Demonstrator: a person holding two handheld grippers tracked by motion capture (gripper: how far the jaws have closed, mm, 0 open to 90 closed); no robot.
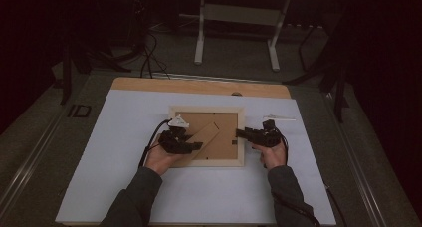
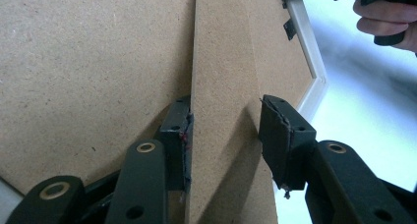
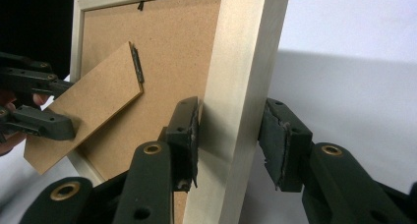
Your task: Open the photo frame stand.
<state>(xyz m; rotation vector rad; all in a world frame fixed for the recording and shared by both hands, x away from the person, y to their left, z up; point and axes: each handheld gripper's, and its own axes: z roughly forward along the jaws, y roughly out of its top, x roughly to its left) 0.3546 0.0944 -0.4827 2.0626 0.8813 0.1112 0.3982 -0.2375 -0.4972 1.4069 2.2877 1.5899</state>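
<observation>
Picture frame (image 1: 206,136) lying face down on the white worktop (image 1: 124,187), fibreboard back up, taken as the landmark throughout. Hinged to that back: the easel stand (image 1: 201,137), a long tapering strip running diagonally from a hinge near the frame's centre out toward the near left corner. Long axis plain in the left tool's view (image 2: 223,86): straight up and away between the two black jaws.

Left tool (image 1: 181,143) over the frame's near left part, reaching in from the left edge, jaws astride the stand's free end. Half-wide, not fully spread; one pad touching the strip's edge (image 2: 186,135), the other just clear of the opposite edge, so not yet a firm clamp as far as visible. Left hand (image 1: 161,157) low beside the frame's left rail, forearm coming in from below.

Right tool (image 1: 251,134) at the frame's right rail (image 3: 241,111), jaws straddling that pale wooden bar across its width, inner pad against the inside face, outer pad seemingly a sliver off. Frame likely steadied rather than gripped hard. Right hand (image 1: 273,155) just outside the right rail.

Deciding relation: stand lying lengthwise inside the left jaws, left hand far nearer. Probably next: pinch shut, then swing the strip about its hinge while the right side braces the frame.
</observation>
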